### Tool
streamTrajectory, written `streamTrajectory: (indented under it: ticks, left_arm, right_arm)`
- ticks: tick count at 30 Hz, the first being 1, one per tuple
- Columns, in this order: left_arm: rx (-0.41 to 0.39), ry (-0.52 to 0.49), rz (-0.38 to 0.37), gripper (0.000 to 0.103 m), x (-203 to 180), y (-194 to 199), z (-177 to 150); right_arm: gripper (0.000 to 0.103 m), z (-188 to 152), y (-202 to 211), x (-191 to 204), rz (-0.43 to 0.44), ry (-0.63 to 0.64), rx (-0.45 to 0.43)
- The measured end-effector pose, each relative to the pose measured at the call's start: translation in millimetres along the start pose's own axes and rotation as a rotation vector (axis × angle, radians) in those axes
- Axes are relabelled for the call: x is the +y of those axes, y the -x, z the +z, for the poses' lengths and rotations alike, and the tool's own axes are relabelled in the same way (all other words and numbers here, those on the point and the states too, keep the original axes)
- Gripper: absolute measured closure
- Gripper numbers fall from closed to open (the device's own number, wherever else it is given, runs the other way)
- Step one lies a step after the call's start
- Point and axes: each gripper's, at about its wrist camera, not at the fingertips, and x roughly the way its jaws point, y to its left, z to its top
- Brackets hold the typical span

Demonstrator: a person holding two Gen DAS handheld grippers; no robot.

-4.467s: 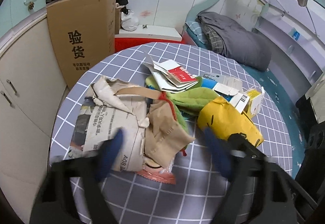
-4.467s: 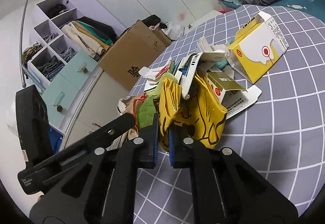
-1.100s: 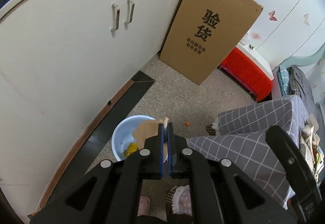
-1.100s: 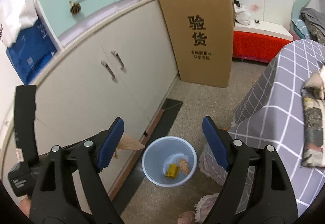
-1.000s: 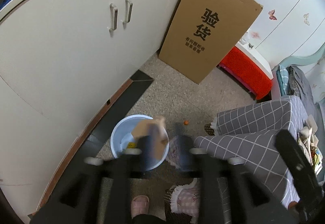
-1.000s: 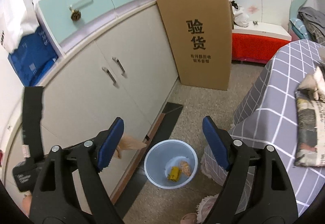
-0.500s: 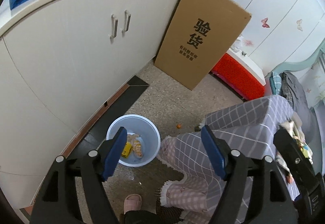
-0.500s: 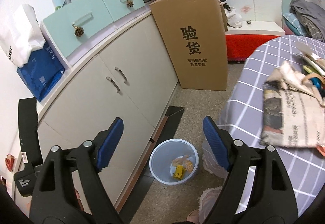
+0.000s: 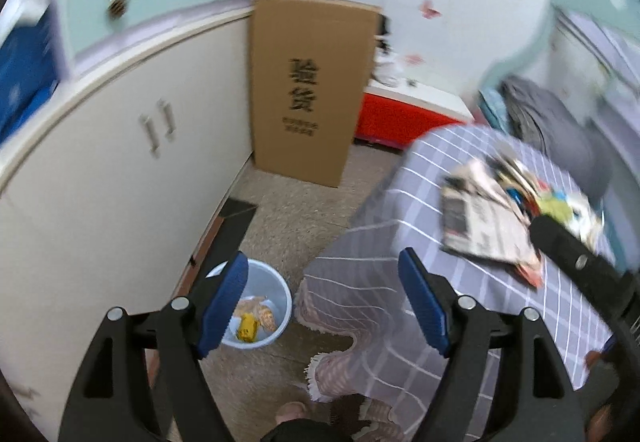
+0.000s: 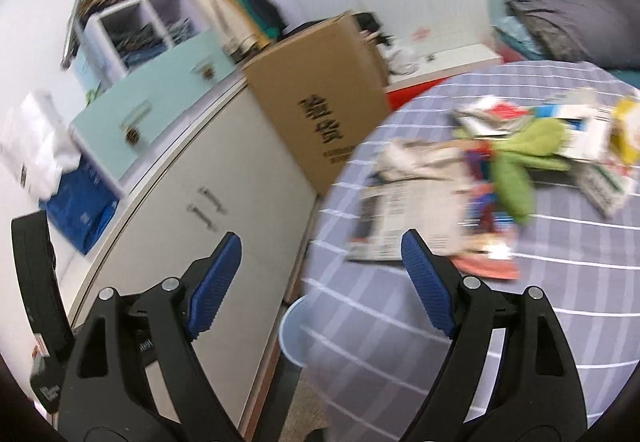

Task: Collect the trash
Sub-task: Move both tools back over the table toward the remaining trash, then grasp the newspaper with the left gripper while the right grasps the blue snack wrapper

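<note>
A pale blue bin [image 9: 282,288] stands on the floor by the cupboard, with a yellow scrap [image 9: 246,330] and tan paper [image 9: 262,312] inside. My left gripper [image 9: 322,260] hangs open above the floor between bin and table, with nothing between its blue pads. My right gripper [image 10: 320,238] is open and empty too, at the table's near edge. The bin [image 10: 290,326] peeks out below that edge. On the round table with a grey checked cloth [image 10: 440,322] lies a blurred pile: newspaper [image 10: 408,201], a green piece [image 10: 516,161], and cartons [image 10: 592,137]. The newspaper [image 9: 484,226] also shows in the left wrist view.
A tall cardboard box [image 9: 308,89] leans against the white cupboard [image 9: 120,181]. Behind it is a red-sided bench [image 9: 400,117], then a bed with a grey blanket [image 9: 560,129]. A person's slippered foot [image 9: 292,410] is at the bottom edge.
The left gripper opened and the tan paper it held now lies in the bin. Both grippers have lifted and swung from the bin toward the table.
</note>
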Motion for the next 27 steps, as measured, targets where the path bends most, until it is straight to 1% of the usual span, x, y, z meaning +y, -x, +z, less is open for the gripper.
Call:
streamTrajectory:
  ticks: [4, 8, 9, 13, 19, 22, 23, 24, 27]
  left_arm:
    - [-0.011, -0.164, -0.007, 0.027, -49.6, -5.3, -6.7]
    - [-0.033, -0.371, -0.001, 0.027, -99.3, -15.5, -19.0]
    - [-0.037, -0.399, -0.002, 0.027, -107.6, -17.7, -21.0]
    - [-0.043, -0.468, -0.007, 0.027, -133.7, -31.5, -23.9]
    - [-0.057, -0.602, 0.056, 0.027, -159.1, -52.2, -32.8]
    - [-0.093, -0.668, 0.099, 0.027, -169.4, -60.9, -34.1]
    - [-0.121, -0.696, 0.116, 0.027, -174.1, -62.0, -35.7]
    - [-0.131, -0.711, 0.123, 0.027, -176.3, -63.5, -34.8]
    - [-0.141, -0.721, 0.113, 0.027, -181.6, -69.0, -27.9]
  right_arm:
    - [0.021, 1.6, 24.2, -45.7, -0.066, -0.055, -0.034]
    - [0.021, 0.9, 35.8, -84.5, -0.103, -0.123, -0.041]
    - [0.021, 0.8, 37.4, -91.8, -0.109, -0.138, -0.042]
    - [0.021, -1.8, 41.8, -117.8, -0.117, -0.192, -0.039]
    - [0.02, -0.7, 39.6, -137.5, -0.115, -0.23, -0.032]
    - [0.02, -0.1, 34.0, -143.2, -0.109, -0.244, -0.017]
    - [0.02, 0.1, 32.7, -144.0, -0.108, -0.246, -0.015]
    - [0.02, 0.4, 31.5, -146.2, -0.108, -0.247, -0.012]
    - [0.02, 1.9, 27.0, -150.9, -0.105, -0.26, -0.006]
